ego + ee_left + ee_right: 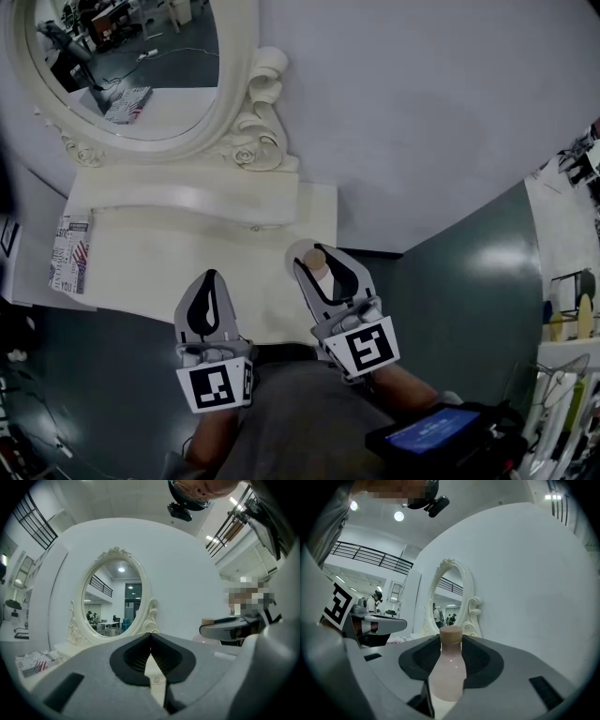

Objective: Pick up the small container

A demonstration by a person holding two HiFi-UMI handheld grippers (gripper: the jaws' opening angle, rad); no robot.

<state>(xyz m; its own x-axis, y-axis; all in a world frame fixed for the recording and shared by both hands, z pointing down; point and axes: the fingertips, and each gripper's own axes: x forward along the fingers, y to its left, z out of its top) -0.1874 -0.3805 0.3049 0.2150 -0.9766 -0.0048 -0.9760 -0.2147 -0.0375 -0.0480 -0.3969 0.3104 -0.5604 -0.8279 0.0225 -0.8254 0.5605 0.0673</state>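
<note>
The small container is a pale pink bottle (447, 667) with a tan cap, standing upright between the jaws of my right gripper (450, 641), which is shut on its body. From the head view the tan cap (314, 259) shows between the right gripper's (319, 272) jaws, over the white vanity top (141, 267) near its front right corner. I cannot tell whether the bottle's base touches the top. My left gripper (208, 284) hovers to the left over the front edge of the vanity. Its jaws (150, 637) are shut and hold nothing.
An oval mirror (131, 75) in an ornate white frame stands at the back of the vanity against a white wall. A printed paper (70, 253) lies at the left end. Dark green floor (469, 281) lies to the right. A device with a blue screen (431, 433) sits near my right arm.
</note>
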